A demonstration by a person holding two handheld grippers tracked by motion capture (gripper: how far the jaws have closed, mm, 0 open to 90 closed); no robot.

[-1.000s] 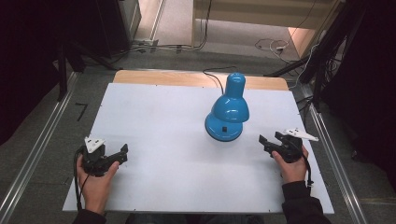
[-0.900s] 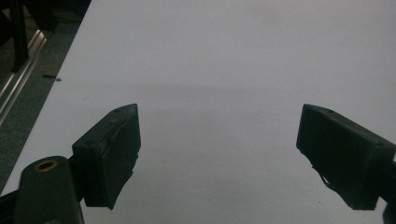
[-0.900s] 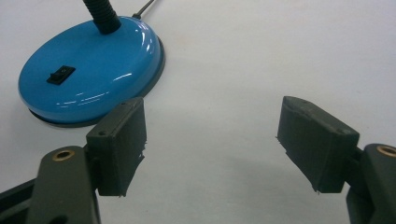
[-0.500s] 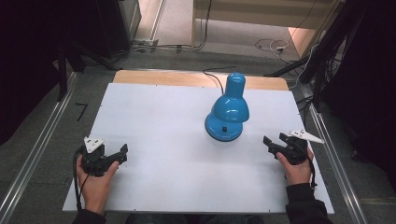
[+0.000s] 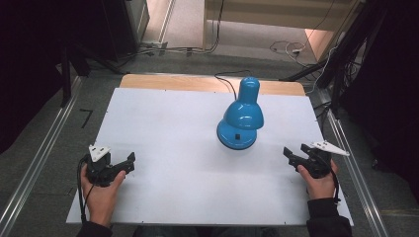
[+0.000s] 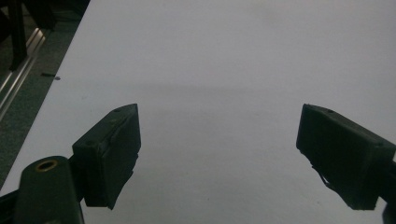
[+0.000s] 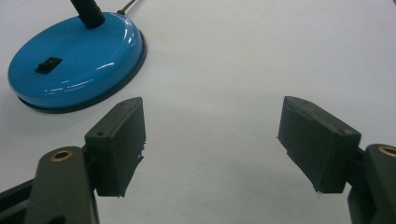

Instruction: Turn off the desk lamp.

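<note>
Lamp [image 5: 240, 114], blue desk type, stands on white table [image 5: 173, 123] right of centre, toward far half; round base flat on the surface w/ small black switch [image 5: 237, 137] on top, shade bent over above the base, mouth facing down. Black cord [image 5: 225, 81] runs from behind lamp to far edge, across the bare wood strip [image 5: 163, 81] there. In right gripper view the base [image 7: 74, 60] sits upper left, glossy, dark rim at the bottom, black flexible neck [image 7: 87, 11] rising from its far side, switch [image 7: 47, 64] on near side of top. Left gripper [image 5: 127, 164] is at near-left corner of table, held in person's left hand [image 5: 101, 190], grey three-cornered plate [image 5: 99, 150] on top, cable [image 5: 79, 190] looping off beside the wrist; it points right-ish across the table, well apart from lamp. Left gripper view: jaws spread wide, nothing btwn them, just bare white tabletop ahead, table's edge and dark floor w/ metal rail [image 6: 18, 77] at upper left. Right gripper [image 5: 291, 155] is near right edge, held in right hand [image 5: 318, 180], plate [image 5: 326, 147] on top, pointing left toward lamp base, near it but not touching. Right gripper view: jaws also wide apart, gripping nothing, only tabletop btwn them; lamp base lies beyond and left of the left-hand jaw. Both hands rest low at table level. Around table: grey floor, metal rails [image 5: 39, 163] on both sides, loose cables [image 5: 286, 47] on floor at back.
</note>
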